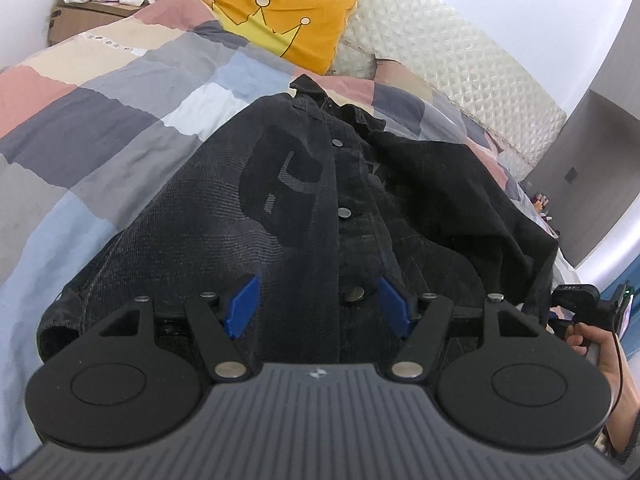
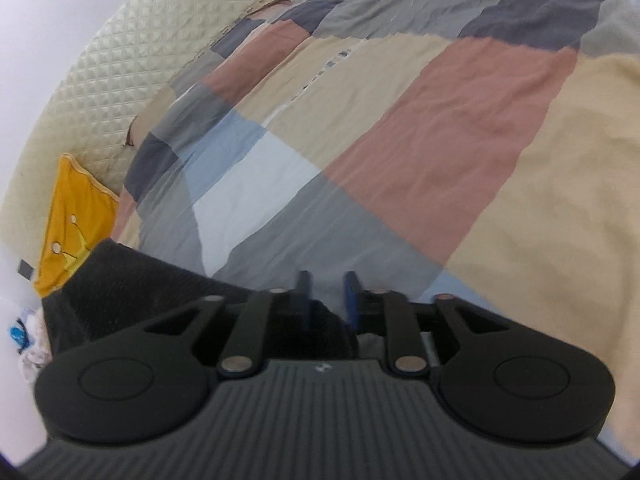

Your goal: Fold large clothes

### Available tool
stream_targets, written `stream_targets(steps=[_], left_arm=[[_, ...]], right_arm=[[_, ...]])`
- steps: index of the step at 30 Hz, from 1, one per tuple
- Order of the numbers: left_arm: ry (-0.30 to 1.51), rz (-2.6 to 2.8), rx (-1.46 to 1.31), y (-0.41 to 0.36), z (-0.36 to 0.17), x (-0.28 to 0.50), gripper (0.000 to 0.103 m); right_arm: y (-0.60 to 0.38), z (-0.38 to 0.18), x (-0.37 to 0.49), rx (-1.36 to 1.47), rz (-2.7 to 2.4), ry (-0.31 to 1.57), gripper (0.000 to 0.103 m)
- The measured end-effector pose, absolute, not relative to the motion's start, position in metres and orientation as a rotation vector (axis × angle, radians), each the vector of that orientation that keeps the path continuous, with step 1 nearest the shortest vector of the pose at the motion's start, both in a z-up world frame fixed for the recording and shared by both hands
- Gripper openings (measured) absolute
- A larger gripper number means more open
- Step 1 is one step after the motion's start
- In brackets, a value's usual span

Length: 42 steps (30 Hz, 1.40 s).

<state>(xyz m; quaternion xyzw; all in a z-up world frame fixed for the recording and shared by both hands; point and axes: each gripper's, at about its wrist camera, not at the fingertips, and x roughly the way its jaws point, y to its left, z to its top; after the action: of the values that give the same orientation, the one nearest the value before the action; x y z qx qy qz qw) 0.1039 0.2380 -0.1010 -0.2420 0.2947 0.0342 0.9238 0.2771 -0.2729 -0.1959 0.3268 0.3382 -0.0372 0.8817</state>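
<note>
Left gripper (image 1: 318, 306): blue-padded jaws stand wide, nothing between the pads. Directly beneath and ahead of them lies the black denim button-front jacket (image 1: 288, 216), spread on the patchwork quilt of pink, grey, blue and cream squares (image 1: 120, 120). The hem is nearest the jaws and the collar farthest, so the jacket's long axis runs straight away from them along the button placket. One metal button sits just between the pads, lower in the picture.

Right gripper (image 2: 326, 294): jaws narrow but parted, with a gap showing quilt (image 2: 440, 140) through it. A dark fold of the jacket (image 2: 132, 280) lies beside and under the left jaw. Whether any cloth is pinched I cannot tell; the pads look clear of it.

Judgement: the left gripper is centred over the hem, while the right sits at the jacket's far side edge. Each is placed for its own side of a fold.

Views differ: the left wrist view shows the whole jacket, a yellow crown-print pillow (image 1: 276, 20) beyond its collar, and the person's hand (image 1: 592, 344) carrying the right gripper. The right wrist view shows only one jacket edge and open quilt ahead.
</note>
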Motion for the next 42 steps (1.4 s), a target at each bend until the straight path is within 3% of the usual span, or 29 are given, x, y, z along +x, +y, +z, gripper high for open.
stream_targets(steps=[1,2,9,14,19,21,22,23,28,42], left_arm=[[0.602,0.072,-0.491,0.237,-0.1,0.103,0.07],[0.602,0.075,-0.487,0.237,-0.099,0.102,0.07],[0.602,0.087,-0.467,0.233,-0.097,0.098,0.071],[0.599,0.081,-0.459,0.23,-0.096,0.095,0.071],[0.6,0.086,-0.455,0.229,-0.097,0.096,0.071],[0.601,0.088,-0.455,0.229,-0.098,0.097,0.071],[0.603,0.089,-0.456,0.228,-0.098,0.097,0.071],[0.604,0.088,-0.459,0.229,-0.099,0.097,0.071],[0.608,0.091,-0.476,0.23,-0.1,0.099,0.071],[0.606,0.124,-0.438,0.224,-0.103,0.111,0.071]], right_arm=[[-0.272,-0.192,0.279,0.675,-0.088,0.695,0.051],[-0.27,-0.187,0.275,0.672,-0.099,0.679,0.057],[-0.25,-0.146,0.247,0.559,-0.017,0.56,0.059],[-0.199,-0.131,0.244,0.305,0.138,0.577,0.061],[-0.162,-0.152,0.254,0.002,0.127,0.672,0.061],[-0.159,-0.164,0.262,-0.067,0.093,0.72,0.06],[-0.16,-0.168,0.264,-0.085,0.078,0.736,0.052],[-0.163,-0.172,0.268,-0.099,0.047,0.753,0.034],[-0.192,-0.153,0.29,-0.014,-0.059,0.729,0.02],[-0.35,-0.024,0.398,0.137,-0.244,0.565,0.017]])
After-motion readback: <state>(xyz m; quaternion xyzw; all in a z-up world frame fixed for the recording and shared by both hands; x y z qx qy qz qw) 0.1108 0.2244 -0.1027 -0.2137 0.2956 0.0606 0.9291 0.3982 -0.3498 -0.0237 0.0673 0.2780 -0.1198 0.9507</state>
